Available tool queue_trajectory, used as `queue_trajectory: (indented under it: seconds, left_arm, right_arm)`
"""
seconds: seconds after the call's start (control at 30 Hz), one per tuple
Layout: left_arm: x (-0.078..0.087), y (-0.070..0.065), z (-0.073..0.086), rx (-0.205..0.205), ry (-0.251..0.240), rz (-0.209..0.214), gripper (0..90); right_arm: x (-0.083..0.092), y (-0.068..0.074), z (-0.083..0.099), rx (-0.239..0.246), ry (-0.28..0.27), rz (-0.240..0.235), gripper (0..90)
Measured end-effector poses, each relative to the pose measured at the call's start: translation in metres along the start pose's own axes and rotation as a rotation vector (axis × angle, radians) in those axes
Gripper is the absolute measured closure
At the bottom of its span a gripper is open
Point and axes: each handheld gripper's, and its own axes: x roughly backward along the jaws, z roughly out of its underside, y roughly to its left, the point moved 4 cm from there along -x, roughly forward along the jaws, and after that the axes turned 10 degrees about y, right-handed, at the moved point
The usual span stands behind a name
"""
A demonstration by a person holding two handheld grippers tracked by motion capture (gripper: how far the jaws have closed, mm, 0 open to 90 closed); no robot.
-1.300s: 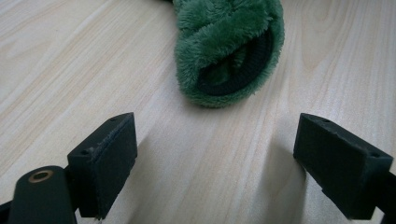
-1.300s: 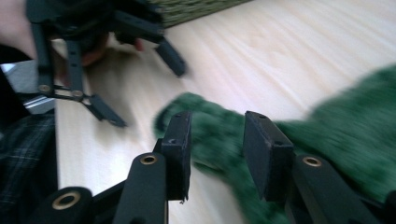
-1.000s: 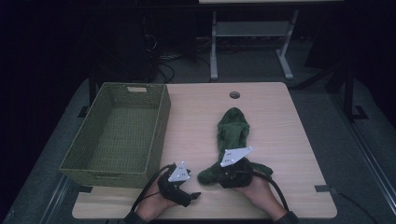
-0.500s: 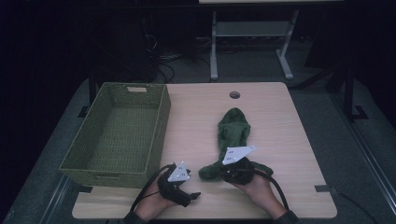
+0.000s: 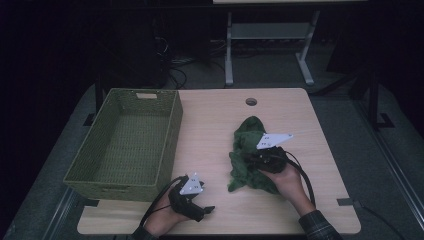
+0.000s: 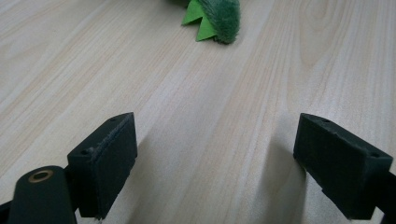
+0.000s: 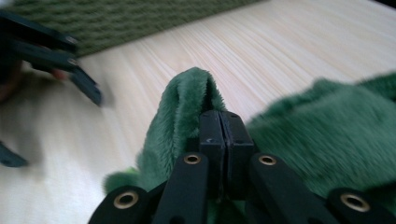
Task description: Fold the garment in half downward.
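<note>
Fingers of the right gripper [image 7: 223, 126] pinch the green plush [image 5: 250, 150]; left gripper [image 6: 217, 163] fingers spread beside the basket [image 5: 170, 145].

Green woven basket [image 5: 125, 145] at left, wooden table [image 5: 215, 125], round hole [image 5: 251, 102]

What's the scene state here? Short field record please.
item: green plush garment, bunched on the table
right gripper: jaws closed on a fold of the plush
left gripper: jaws open, nothing between them, low over bare wood
basket: green woven, empty, at the table's left side
plush vs basket: apart
</note>
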Motion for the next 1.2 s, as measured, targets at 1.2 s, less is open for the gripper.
queue_trajectory:
  seconds: [1.2]
  left_arm:
    - [0.000,0.000,0.000,0.000,0.002,0.002,12.9]
  right_arm:
    - [-0.042,-0.010,0.014,-0.036,0.170,0.043,90.0]
